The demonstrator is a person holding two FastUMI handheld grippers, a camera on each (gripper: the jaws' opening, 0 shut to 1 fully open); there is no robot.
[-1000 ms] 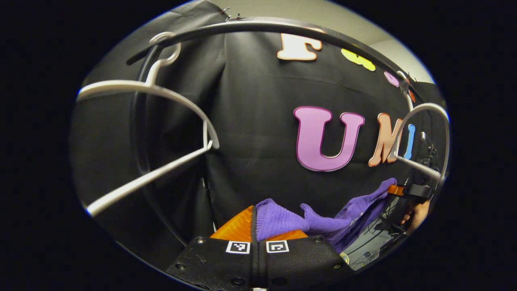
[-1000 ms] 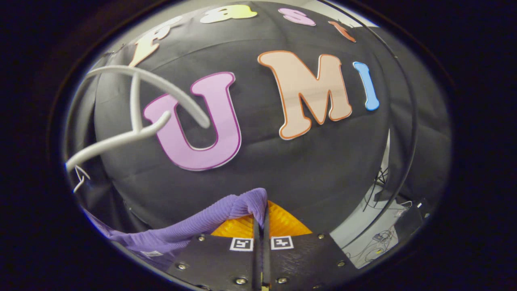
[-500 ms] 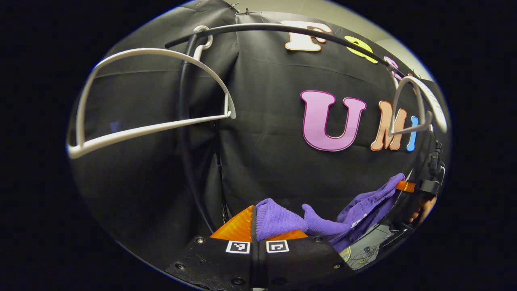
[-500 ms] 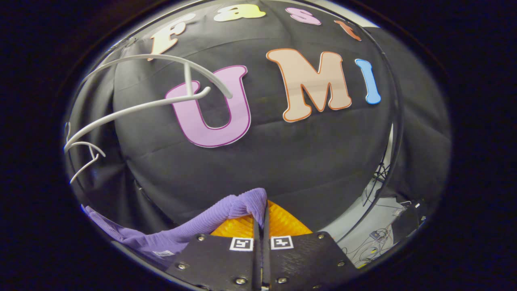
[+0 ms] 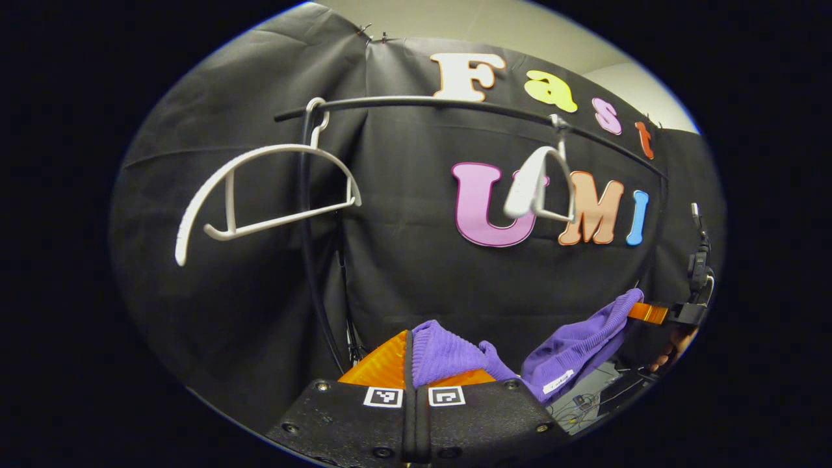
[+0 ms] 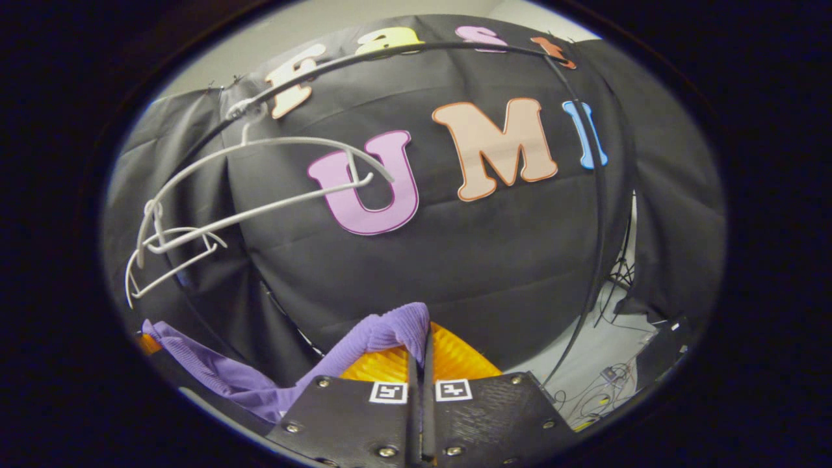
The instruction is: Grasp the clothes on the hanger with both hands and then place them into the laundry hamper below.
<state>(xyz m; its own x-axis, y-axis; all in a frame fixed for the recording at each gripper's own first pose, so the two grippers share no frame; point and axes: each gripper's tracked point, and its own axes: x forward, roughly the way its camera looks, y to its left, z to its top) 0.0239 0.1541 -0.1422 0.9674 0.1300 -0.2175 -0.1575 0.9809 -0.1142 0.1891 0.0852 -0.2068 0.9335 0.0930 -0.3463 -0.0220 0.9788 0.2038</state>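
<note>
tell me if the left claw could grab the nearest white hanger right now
Probably not as things stand: the left claw is shut on the purple garment, so it has no free grip. The white hanger hangs bare on the rail, with open space between.

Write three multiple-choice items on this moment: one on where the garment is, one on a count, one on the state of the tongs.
1. Where is the purple knit garment?
A. on a hanger
B. stretched between the two tongs
C. on the floor

2. How many white hangers hang on the black rail?
A. two
B. one
C. four

3. The left tongs are:
A. open
B. shut on the garment
C. shut on a hanger

Answers: 1 B, each end is pinched by the left or right tongs; 2 A, both hang bare; 3 B, knit is clamped between the fingers.
</note>
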